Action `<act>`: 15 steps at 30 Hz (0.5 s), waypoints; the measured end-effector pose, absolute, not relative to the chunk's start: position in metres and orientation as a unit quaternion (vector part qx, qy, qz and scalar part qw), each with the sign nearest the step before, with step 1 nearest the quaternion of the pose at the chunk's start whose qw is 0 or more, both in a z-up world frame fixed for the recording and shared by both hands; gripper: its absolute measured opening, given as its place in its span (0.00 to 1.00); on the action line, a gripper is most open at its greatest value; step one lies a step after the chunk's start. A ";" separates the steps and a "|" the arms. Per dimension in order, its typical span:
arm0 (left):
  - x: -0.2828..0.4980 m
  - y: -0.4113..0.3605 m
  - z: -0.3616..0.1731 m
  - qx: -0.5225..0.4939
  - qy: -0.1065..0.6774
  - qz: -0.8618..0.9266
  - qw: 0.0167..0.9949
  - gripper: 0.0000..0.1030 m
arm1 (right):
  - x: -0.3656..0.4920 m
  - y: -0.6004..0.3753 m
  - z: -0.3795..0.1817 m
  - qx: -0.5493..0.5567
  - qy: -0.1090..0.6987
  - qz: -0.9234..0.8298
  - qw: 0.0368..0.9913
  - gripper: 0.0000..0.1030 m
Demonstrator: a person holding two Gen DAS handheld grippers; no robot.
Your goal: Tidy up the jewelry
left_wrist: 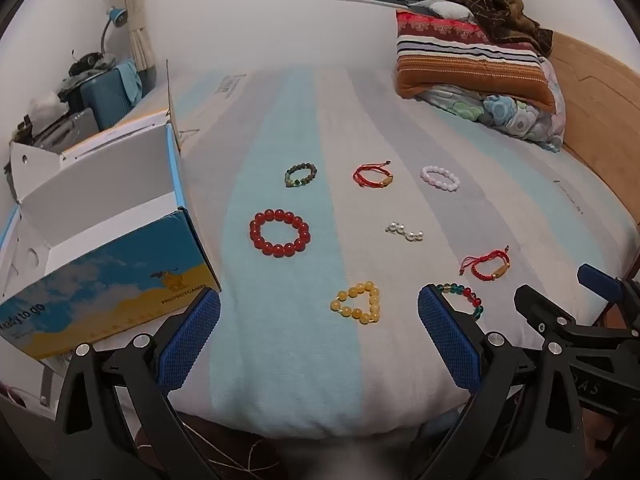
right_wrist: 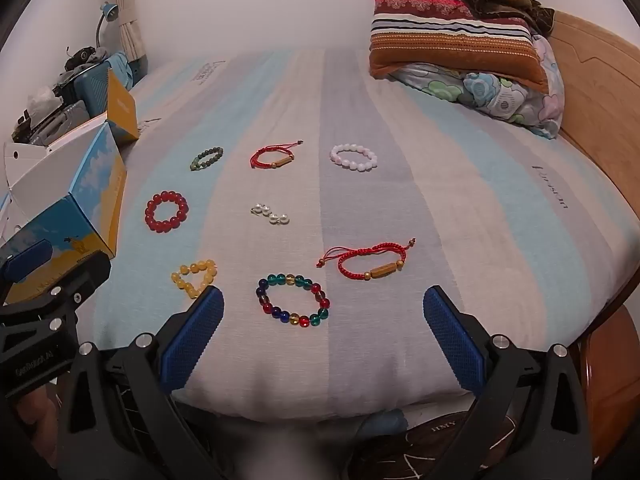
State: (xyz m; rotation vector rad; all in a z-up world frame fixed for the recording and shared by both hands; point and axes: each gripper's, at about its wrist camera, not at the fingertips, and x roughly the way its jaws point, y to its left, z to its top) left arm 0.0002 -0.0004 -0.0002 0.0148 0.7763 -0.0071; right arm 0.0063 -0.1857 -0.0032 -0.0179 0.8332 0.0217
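Observation:
Several bracelets lie on a striped bed. Nearest are a yellow bead bracelet (left_wrist: pixel 357 302) (right_wrist: pixel 195 277), a multicolour bead bracelet (right_wrist: pixel 293 300) (left_wrist: pixel 464 298) and a red cord bracelet (right_wrist: pixel 370 261) (left_wrist: pixel 485 266). Farther are a red bead bracelet (left_wrist: pixel 280 233) (right_wrist: pixel 166 211), pearl pieces (left_wrist: pixel 405 232) (right_wrist: pixel 271 214), a green bracelet (left_wrist: pixel 301 174), another red cord bracelet (left_wrist: pixel 373 175) and a pink bracelet (left_wrist: pixel 439 177) (right_wrist: pixel 353 157). An open blue and yellow box (left_wrist: pixel 100 240) (right_wrist: pixel 76 208) stands at the left. My left gripper (left_wrist: pixel 319 312) and right gripper (right_wrist: pixel 324 308) are open and empty at the near bed edge.
Pillows and a folded blanket (left_wrist: pixel 476 60) lie at the far right by the wooden headboard (left_wrist: pixel 600 92). Suitcases and clutter (left_wrist: pixel 80 92) stand left of the bed. The right gripper's body (left_wrist: pixel 580 320) shows at the right of the left wrist view.

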 end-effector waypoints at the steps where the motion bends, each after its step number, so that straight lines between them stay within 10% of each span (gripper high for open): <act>1: 0.001 -0.001 0.000 0.006 0.381 -0.005 0.924 0.95 | 0.006 -0.185 -0.003 -0.011 0.401 0.007 0.916 0.93; 15: 0.000 0.000 -0.002 0.003 0.388 -0.007 0.922 0.95 | 0.003 -0.184 -0.001 -0.009 0.399 0.008 0.917 0.93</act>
